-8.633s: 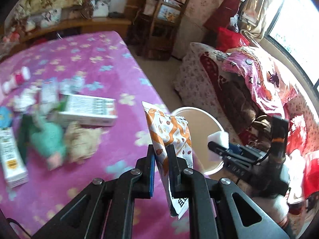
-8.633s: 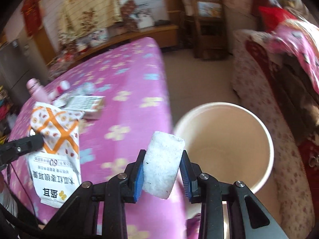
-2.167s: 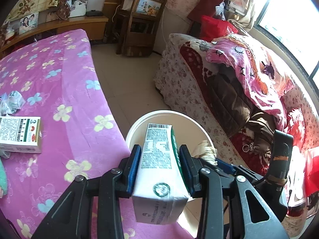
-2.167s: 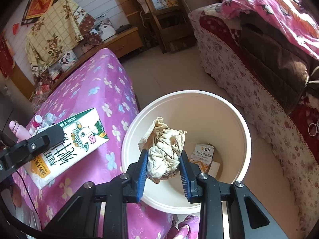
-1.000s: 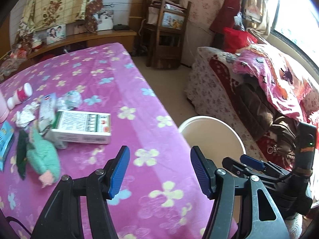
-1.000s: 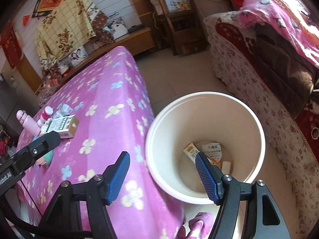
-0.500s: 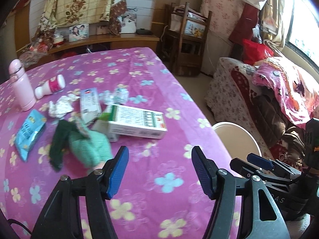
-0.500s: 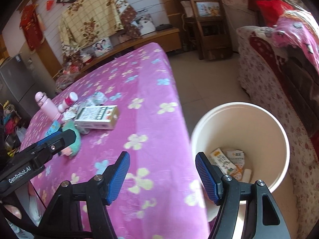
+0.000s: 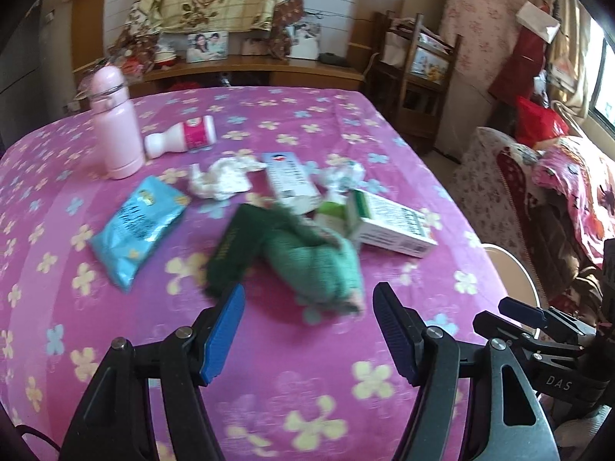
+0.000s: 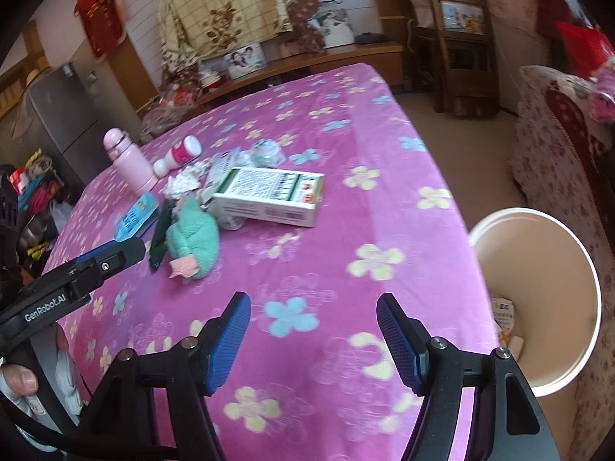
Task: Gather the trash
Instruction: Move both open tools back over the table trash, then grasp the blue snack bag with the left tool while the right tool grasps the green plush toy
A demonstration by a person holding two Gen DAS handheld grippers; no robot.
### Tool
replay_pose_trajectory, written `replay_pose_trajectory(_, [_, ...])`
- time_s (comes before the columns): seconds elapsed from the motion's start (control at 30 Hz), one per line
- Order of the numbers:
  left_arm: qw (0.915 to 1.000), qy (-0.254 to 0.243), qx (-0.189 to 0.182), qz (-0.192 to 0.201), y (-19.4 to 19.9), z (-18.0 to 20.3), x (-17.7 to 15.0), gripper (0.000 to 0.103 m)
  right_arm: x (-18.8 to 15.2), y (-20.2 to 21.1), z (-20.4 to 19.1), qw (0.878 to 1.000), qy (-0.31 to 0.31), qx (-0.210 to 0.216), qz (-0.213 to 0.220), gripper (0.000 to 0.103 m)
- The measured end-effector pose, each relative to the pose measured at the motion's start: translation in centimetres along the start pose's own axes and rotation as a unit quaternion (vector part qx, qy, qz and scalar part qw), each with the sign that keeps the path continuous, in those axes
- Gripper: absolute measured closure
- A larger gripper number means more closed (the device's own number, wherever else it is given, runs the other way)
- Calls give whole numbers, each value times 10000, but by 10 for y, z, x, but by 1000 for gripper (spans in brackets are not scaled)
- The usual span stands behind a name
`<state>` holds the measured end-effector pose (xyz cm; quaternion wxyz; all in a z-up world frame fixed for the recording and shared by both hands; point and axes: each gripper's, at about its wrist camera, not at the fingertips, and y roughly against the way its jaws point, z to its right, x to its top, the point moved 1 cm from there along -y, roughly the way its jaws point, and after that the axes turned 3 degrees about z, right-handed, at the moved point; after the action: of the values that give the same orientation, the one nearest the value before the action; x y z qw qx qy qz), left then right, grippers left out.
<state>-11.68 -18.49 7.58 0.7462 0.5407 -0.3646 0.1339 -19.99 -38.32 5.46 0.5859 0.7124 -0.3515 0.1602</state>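
While both tools are hanging empty over the pink flowered surface (image 9: 292, 392), the job is looking only partly done. The left tool (image 9: 307, 330) is standing spread with nothing between its blue pads, its jaws having just been opening a little further, and the right tool (image 10: 313, 336) is gaping likewise, gripping nothing. Down beside the surface's edge the white bucket (image 10: 576, 353) is already holding a few discarded packets at its bottom, though how many is hard to tell from this angle. Plenty is waiting: a white-and-green carton (image 9: 388, 224), crumpled tissue (image 9: 221, 178), a blue packet (image 9: 138, 224), a flat box (image 9: 290, 180) and another paper wad (image 9: 342, 176) are lying clustered mid-surface, well apart from the bucket. A green knitted bundle (image 9: 311, 265) is lying nearest the left tool, likely next. The pink flask (image 9: 115, 123) is standing upright and the small bottle (image 9: 180, 138) is lying beside it.
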Motion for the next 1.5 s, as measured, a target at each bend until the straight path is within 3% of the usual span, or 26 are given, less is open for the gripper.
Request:
replay_pose_trajectory(0.27, [9997, 157, 192, 27, 5, -44, 1, 33, 2, -22, -40, 9990, 355, 172, -193, 31])
replay_pose_trajectory(0.4, [9997, 255, 8, -36, 3, -71, 4, 32, 3, -33, -57, 9981, 485, 272, -254, 31])
replay_pose_trajectory(0.5, [9992, 364, -122, -108, -2, -95, 7, 19, 7, -42, -68, 9974, 533, 388, -305, 31])
replay_pose_trajectory(0.73, [9995, 224, 110, -203, -23, -139, 24, 19, 24, -64, -95, 9938, 762, 734, -329, 31])
replay_pose_trajectory(1.13, [9962, -301, 477, -661, -88, -156, 41, 17, 42, -106, -116, 9882, 1127, 892, -536, 31])
replay_pose_trajectory(1.37, [9949, -408, 571, -726, -101, -154, 45, 17, 45, -121, -122, 9864, 1382, 724, -523, 31])
replay_pose_trajectory(1.5, [9946, -495, 668, -615, -90, -147, 40, 36, 44, -126, -117, 9874, 1253, 807, -526, 35])
